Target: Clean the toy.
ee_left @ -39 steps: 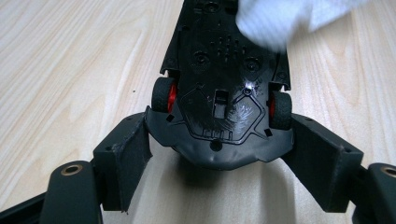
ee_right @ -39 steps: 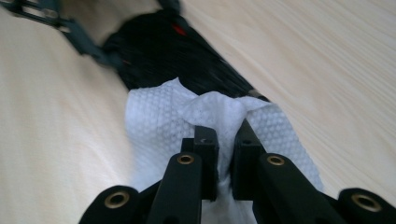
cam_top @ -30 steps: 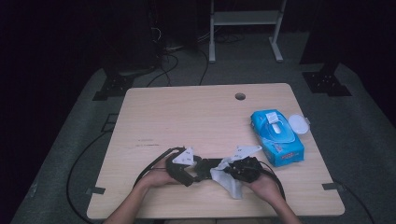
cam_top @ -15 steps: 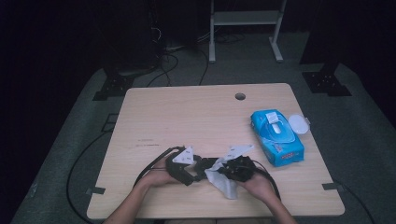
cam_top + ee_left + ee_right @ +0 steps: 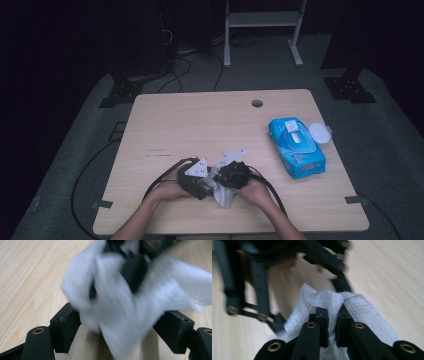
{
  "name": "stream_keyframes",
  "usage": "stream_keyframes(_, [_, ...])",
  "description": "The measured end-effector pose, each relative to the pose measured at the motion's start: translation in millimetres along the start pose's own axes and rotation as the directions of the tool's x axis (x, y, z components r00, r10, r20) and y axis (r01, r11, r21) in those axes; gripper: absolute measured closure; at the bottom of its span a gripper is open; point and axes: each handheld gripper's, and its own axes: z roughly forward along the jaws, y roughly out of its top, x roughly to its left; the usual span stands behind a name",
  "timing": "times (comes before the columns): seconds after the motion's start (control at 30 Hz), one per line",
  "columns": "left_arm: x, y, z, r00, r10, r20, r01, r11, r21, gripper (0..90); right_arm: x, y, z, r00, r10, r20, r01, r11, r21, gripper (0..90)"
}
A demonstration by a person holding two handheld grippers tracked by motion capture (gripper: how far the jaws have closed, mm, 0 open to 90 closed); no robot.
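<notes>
Right tongs (image 5: 332, 312) pinching white wipe (image 5: 362, 312) (bunched), left tongs (image 5: 122, 322) spread wide around it, wooden table (image 5: 200, 125)

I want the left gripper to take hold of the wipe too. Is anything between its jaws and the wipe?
Nothing visible blocks it. The left gripper stands open with the white wipe hanging between its jaws. The right gripper is shut on the wipe's far part, beyond the left jaws, not in their gap.
</notes>
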Motion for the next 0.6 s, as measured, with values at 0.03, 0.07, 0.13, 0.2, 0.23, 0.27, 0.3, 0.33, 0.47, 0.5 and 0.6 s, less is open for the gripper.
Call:
stream_keyframes(0.03, [0.2,-0.1,0.2,1.0,-0.002,0.0,0.002,1.0,-0.002,24.2,-4.2,-3.2,-4.1,1.0,0.01,0.002,-0.01,1.0,-0.009,83.2])
stream_keyframes(0.07, [0.3,-0.2,0.2,1.0,-0.004,0.001,0.004,1.0,-0.003,24.2,-7.6,-6.3,-8.5,0.9997,0.018,0.015,-0.018,1.0,0.004,83.2])
stream_keyframes(0.13, [0.5,-0.3,0.1,1.0,-0.007,0.004,0.007,1.0,-0.002,24.2,-13.2,-14.9,-17.7,0.9991,0.04,0.013,-0.041,0.999,0.017,83.0])
stream_keyframes(0.2, [0.8,-0.4,0.0,1.0,-0.009,0.004,0.009,1.0,-0.003,24.2,-17.0,-22.7,-26.9,0.9987,0.051,0.008,-0.051,0.998,0.024,83.0])
stream_keyframes(0.23, [1.0,-0.6,0.0,0.9999,-0.012,0.004,0.012,0.9999,-0.004,24.2,-19.2,-28.5,-33.5,0.9982,0.06,0.01,-0.06,0.998,0.023,83.0])
stream_keyframes(0.27, [1.2,-0.5,0.0,0.9999,-0.011,0.005,0.011,0.9999,-0.004,24.2,-21.5,-33.1,-38.9,0.9971,0.077,0.002,-0.077,0.997,0.016,83.0])
stream_keyframes(0.3, [1.2,-0.4,0.0,0.9999,-0.011,0.004,0.011,0.9999,-0.004,24.2,-22.9,-36.4,-42.8,0.9961,0.088,-0.004,-0.088,0.996,0.011,83.0])
stream_keyframes(0.33, [1.3,-0.4,0.0,0.9999,-0.01,0.004,0.01,0.9999,-0.003,24.2,-24.6,-41.6,-49.0,0.9948,0.101,-0.004,-0.101,0.995,0.009,83.0])
stream_keyframes(0.47, [2.8,-0.8,-0.3,0.9998,-0.016,0.013,0.016,0.9999,-0.006,24.2,-29.5,-56.9,-63.4,0.9886,0.149,-0.019,-0.149,0.989,-0.002,83.0])
stream_keyframes(0.5, [3.0,-1.0,-0.3,0.9997,-0.018,0.013,0.018,0.9998,-0.009,24.2,-30.0,-59.1,-64.9,0.9871,0.158,-0.025,-0.158,0.987,-0.003,83.0])
stream_keyframes(0.6, [2.9,-1.1,-0.4,0.9998,-0.014,0.012,0.014,0.9999,-0.007,24.2,-31.1,-66.0,-66.6,0.9877,0.155,-0.021,-0.155,0.988,0.011,83.0])
